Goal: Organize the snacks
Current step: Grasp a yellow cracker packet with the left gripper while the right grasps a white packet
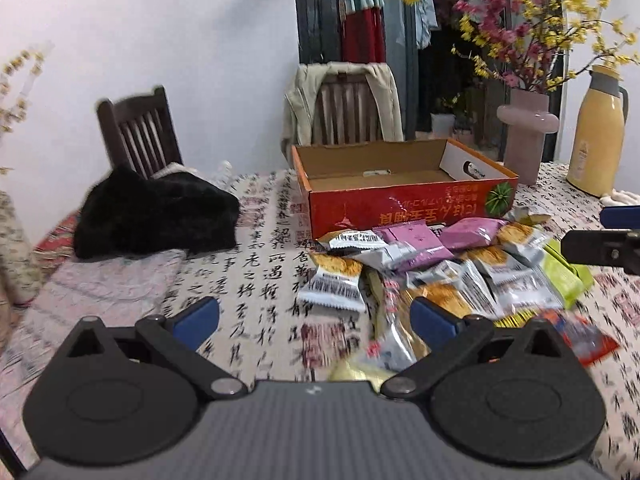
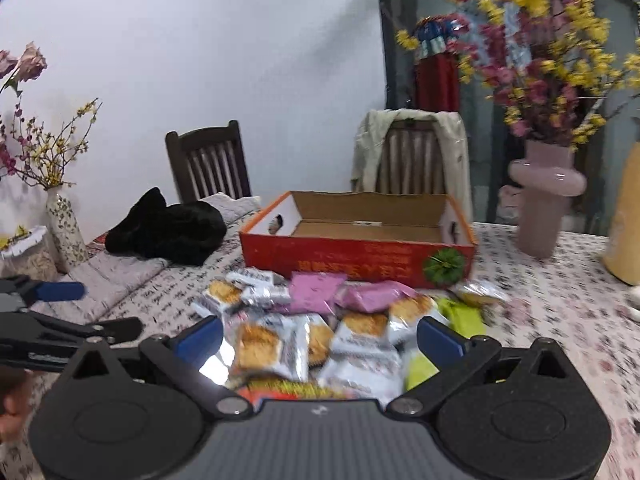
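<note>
A heap of wrapped snacks (image 1: 436, 268) lies on the patterned tablecloth in front of an open red cardboard box (image 1: 400, 196), whose inside looks bare. Silver packets with orange pictures, purple packets (image 2: 316, 292) and green packets (image 2: 464, 320) make up the heap (image 2: 320, 332). My left gripper (image 1: 316, 320) is open, low over the cloth at the heap's left edge, holding nothing. My right gripper (image 2: 320, 338) is open just above the heap's near side, with silver packets between its blue fingers but not pinched. The red box (image 2: 356, 252) stands behind the heap.
A black fuzzy garment (image 1: 156, 216) lies at the left on the table. A pink vase with flowers (image 1: 524, 136) and a yellow thermos (image 1: 598, 136) stand right of the box. Two wooden chairs (image 1: 140, 132) stand behind the table. A patterned vase (image 2: 64, 224) stands far left.
</note>
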Demonstrator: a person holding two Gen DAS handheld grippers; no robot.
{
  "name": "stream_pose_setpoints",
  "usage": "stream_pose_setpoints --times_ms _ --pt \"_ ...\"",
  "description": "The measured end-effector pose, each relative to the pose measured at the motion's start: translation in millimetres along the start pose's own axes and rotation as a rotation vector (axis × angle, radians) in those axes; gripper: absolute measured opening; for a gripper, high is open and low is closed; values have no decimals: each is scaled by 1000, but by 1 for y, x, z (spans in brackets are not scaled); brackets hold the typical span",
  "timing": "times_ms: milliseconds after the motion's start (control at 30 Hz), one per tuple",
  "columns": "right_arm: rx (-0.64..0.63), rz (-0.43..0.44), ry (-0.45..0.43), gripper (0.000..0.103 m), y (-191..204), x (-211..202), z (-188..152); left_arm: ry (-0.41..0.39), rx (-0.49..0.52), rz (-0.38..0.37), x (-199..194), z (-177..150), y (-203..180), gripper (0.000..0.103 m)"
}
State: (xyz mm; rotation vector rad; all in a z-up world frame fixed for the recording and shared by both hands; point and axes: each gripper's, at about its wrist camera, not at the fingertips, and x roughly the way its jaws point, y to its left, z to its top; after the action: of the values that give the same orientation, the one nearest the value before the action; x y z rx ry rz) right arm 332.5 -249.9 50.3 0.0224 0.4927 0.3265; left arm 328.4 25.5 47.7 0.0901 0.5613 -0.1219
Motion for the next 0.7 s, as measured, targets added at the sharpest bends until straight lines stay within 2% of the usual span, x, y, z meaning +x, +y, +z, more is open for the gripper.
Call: stream_pose_setpoints --times_ms 200,300,367,500,567,700 --pt "3 49 47 103 -3 60 32 85 45 -102 67 22 11 100" --pt "23 90 92 103 -5 91 43 121 52 -158 93 26 13 92" --pt "30 134 131 100 -4 110 47 135 58 -161 109 27 14 78" --pt "18 190 204 90 6 148 47 176 67 -197 131 23 16 69" --pt "-3 212 230 83 14 164 47 188 78 -207 137 20 19 53" --pt "-29 237 275 71 26 191 43 177 82 -242 141 20 24 47"
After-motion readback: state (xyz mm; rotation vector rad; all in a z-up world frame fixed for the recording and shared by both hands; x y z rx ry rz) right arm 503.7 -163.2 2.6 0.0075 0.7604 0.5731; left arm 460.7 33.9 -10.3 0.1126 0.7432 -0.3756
